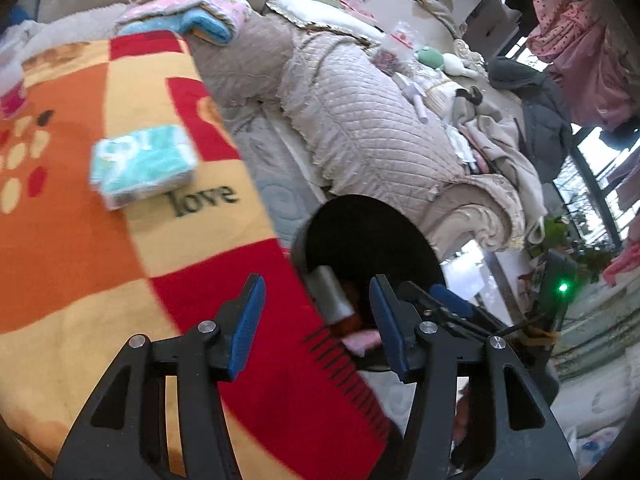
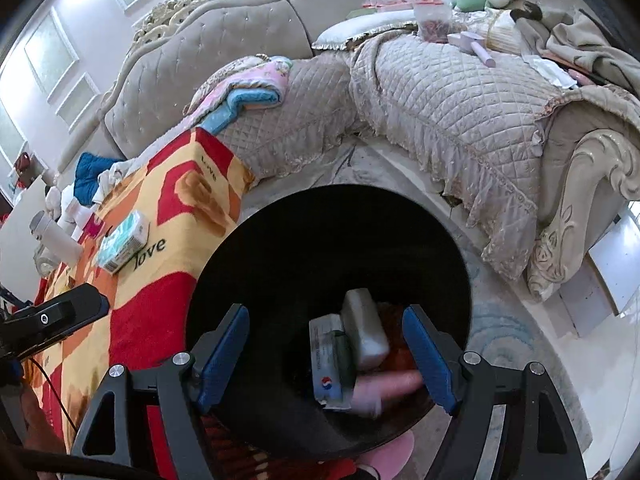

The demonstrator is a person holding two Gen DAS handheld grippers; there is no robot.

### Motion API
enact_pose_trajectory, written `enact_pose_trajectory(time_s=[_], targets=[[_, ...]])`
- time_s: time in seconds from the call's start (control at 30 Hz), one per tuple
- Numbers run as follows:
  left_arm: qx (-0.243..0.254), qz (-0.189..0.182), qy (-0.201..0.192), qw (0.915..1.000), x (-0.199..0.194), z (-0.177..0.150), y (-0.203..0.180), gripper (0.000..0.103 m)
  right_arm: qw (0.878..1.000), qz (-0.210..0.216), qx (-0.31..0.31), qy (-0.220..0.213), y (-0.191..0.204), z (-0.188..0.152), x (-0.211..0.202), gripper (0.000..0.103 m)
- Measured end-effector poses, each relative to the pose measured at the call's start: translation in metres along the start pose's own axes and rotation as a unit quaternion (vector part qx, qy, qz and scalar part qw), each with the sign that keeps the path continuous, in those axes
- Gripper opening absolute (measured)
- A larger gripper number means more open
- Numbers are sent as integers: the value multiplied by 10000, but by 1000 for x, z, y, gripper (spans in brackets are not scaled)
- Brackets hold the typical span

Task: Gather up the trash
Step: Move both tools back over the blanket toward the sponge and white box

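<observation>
- Below the right hand-held gripper (image 2: 328,354), its blue-padded jaws standing apart and empty: round black trash bin (image 2: 260,240) holding a grey-white rectangular packet (image 2: 366,330), a white printed wrapper (image 2: 326,364) and a blurred pink item (image 2: 384,388).
- Left hand-held gripper (image 1: 318,326): jaws apart, empty, straddling the bin's near rim beside the red-orange-yellow blanket (image 1: 120,280).
- Teal-and-white tissue pack (image 1: 144,166): on the blanket, well apart from both.
- Right view only: bin contents in full; left view only: windows.

Black round bin (image 2: 280,240) beside blanket — white packets (image 2: 366,336) lying inside.
</observation>
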State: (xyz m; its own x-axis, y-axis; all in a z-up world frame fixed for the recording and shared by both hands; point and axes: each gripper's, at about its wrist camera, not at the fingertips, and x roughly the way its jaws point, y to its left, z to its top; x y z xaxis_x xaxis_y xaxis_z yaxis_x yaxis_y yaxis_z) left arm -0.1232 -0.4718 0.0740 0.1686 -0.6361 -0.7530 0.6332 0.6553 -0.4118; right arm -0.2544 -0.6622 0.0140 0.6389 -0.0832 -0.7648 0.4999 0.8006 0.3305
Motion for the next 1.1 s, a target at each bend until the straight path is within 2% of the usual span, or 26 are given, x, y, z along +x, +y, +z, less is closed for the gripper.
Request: enact_pose_trajectory(time_s=[0.17,0.37,0.73,1.1], targets=[[98,534,-163,9984,-22,-12,18,53,9997,34,-224,-8,21,-1,-5,77],[111,1303,-360,9908,-55,-27,58,53,9980,183,-600,9,65,-2,-8,77],[-535,1981,-632,9767,-120,-55,157,53,9857,610,-1528,369,175,-20,14,78],[-1273,2224,-767,9635,-174,-88,252,53,9626,1004,-2344,916,300,-53,61,78]])
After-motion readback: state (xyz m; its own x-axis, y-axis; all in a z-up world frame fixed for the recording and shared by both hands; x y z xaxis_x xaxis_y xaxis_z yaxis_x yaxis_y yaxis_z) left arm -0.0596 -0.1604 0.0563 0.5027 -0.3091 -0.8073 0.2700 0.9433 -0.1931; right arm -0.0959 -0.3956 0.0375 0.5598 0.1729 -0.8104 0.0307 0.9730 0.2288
